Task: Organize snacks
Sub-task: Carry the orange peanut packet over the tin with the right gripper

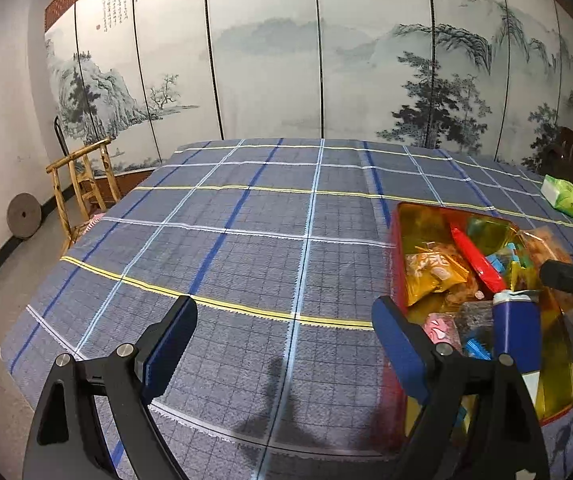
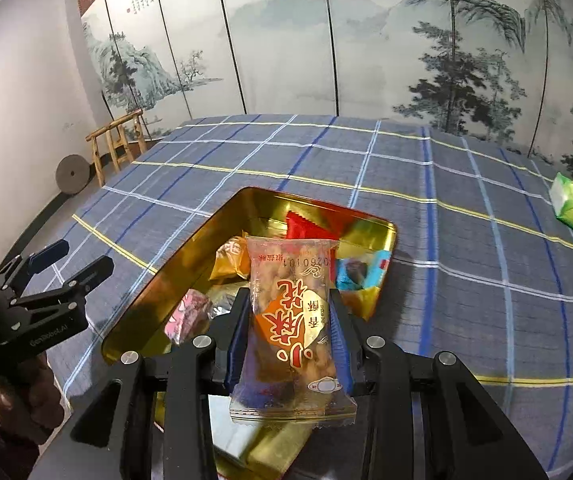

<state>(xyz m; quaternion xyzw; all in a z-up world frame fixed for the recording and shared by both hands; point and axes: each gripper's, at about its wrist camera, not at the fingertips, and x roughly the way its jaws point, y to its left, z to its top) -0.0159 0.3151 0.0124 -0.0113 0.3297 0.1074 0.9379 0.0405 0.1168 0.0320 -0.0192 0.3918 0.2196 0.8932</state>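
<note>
1. Black-framed left claw with blue pads, released, jaws wide apart, nothing between them; only checked cloth under the gap.
2. Left wrist view, far left: wooden chair beside the worktop, round stone disc leaning on the wall near it.
3. Worktop covered in a blue-grey plaid cloth with yellow, white and blue lines; painted landscape screen behind it.
4. Tin box, red outside and gold inside, sits on the worktop at the right of the left wrist view, just beside the left claw's right finger.
5. Inside the tin: yellow packet, long red packet, pink sweet, small blue wrappers; exact count cannot be told.
6. Green pack lies on the worktop far right, well apart from the tin.
7. Right wrist view: left claw and the hand holding it show at the left edge, purple sleeve below.
8. Right claw clenched on a clear snack packet with red and orange print; pads press both its sides.
9. Snack packet is upright between the fingers, above the near end of the open tin, not resting in it.
10. Tin in this view holds orange, red, blue and pink wrapped snacks behind the held packet.
11. Green pack at the far right again.
</note>
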